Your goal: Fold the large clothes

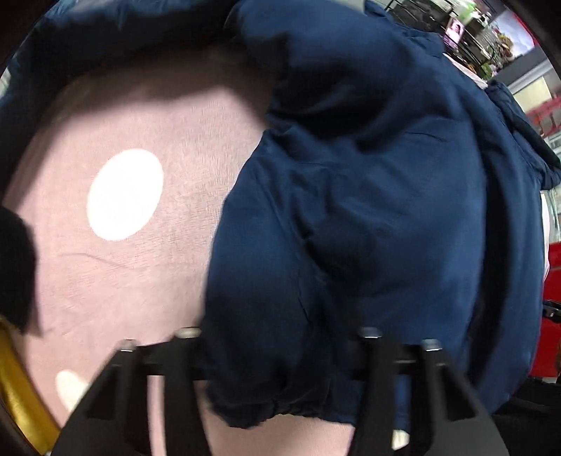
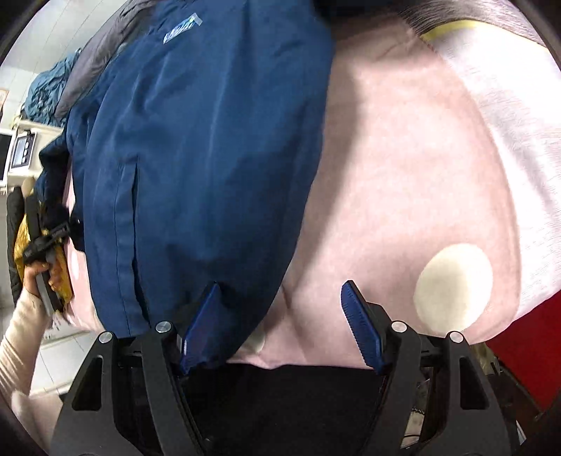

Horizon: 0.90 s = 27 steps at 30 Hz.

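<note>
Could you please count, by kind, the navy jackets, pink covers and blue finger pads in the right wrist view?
Navy jacket: 1
Pink cover: 1
Blue finger pads: 2
Total: 4

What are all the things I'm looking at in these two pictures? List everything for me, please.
Jacket: one, navy blue, lying on the pink cover; small light label near its top end.
Pink cover: one, pink with cream round spots, spread under the jacket.
White cloth: one, white, along the cover's far right side in the right view.
Red surface: one, red, beside the cover's lower right edge.
Shelves with clutter: background, dark, top right of the left view; too blurred to name items.
Left gripper: black, fingertips hidden under the jacket hem.
Right gripper: black with blue pads, jaws apart, one finger against the jacket edge.
Person's left hand: cream sleeve, holding the other gripper's handle.
</note>
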{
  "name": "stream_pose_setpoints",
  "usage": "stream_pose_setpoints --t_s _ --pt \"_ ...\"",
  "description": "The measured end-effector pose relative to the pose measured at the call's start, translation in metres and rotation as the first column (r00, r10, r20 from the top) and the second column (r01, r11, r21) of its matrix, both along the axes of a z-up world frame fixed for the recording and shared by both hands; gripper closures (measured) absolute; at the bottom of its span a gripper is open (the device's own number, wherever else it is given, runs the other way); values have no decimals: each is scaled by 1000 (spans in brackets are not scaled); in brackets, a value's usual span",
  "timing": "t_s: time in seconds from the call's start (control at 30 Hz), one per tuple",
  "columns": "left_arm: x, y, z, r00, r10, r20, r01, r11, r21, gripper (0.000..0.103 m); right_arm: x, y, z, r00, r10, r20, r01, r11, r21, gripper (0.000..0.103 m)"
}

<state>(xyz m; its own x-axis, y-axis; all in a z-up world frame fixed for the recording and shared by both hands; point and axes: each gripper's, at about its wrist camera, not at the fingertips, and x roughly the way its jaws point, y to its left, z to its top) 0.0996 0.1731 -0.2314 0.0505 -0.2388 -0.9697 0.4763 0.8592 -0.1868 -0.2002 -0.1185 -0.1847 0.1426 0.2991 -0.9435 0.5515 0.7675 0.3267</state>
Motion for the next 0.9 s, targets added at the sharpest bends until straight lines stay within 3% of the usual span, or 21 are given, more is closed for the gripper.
stream_pose_setpoints --t_s 0.13,0.23,0.3,0.43,0.5,0.57,0.7,0.73,0.8,0.87,0.9 --pt "-28 23 71 997 33 64 -23 989 -148 79 -11 9 -3 999 39 22 -40 998 54 32" --pt "-51 66 112 993 101 57 -85 968 -235 79 -18 17 -8 996 76 42 -80 992 94 32" --pt "-59 91 117 986 161 52 -150 972 -181 76 -20 30 -13 989 134 67 -141 983 118 32" --pt "-67 127 84 961 278 18 -278 961 1 70 -20 62 -25 957 277 91 -287 948 137 32" --pt "-65 139 73 945 327 -1 -327 945 32 46 -21 76 -39 936 345 70 -352 923 158 32" --pt "-67 135 69 944 331 11 -331 942 55 39 -22 82 -49 931 361 63 -366 915 169 32" --pt "-62 104 72 957 289 29 -290 957 32 24 -19 85 -57 933 345 103 -358 920 161 33" --pt "-63 102 74 960 278 33 -278 960 27 24 -17 85 -58 932 346 103 -359 921 154 36" --pt "-58 84 74 967 255 28 -255 967 4 24 -12 89 -55 931 346 114 -360 922 144 68" --pt "-55 74 79 971 236 28 -236 972 -18 23 -10 89 -40 932 333 145 -352 927 129 87" --pt "-53 66 80 974 225 29 -224 974 -29 22 -5 82 -28 933 320 162 -343 929 136 90"
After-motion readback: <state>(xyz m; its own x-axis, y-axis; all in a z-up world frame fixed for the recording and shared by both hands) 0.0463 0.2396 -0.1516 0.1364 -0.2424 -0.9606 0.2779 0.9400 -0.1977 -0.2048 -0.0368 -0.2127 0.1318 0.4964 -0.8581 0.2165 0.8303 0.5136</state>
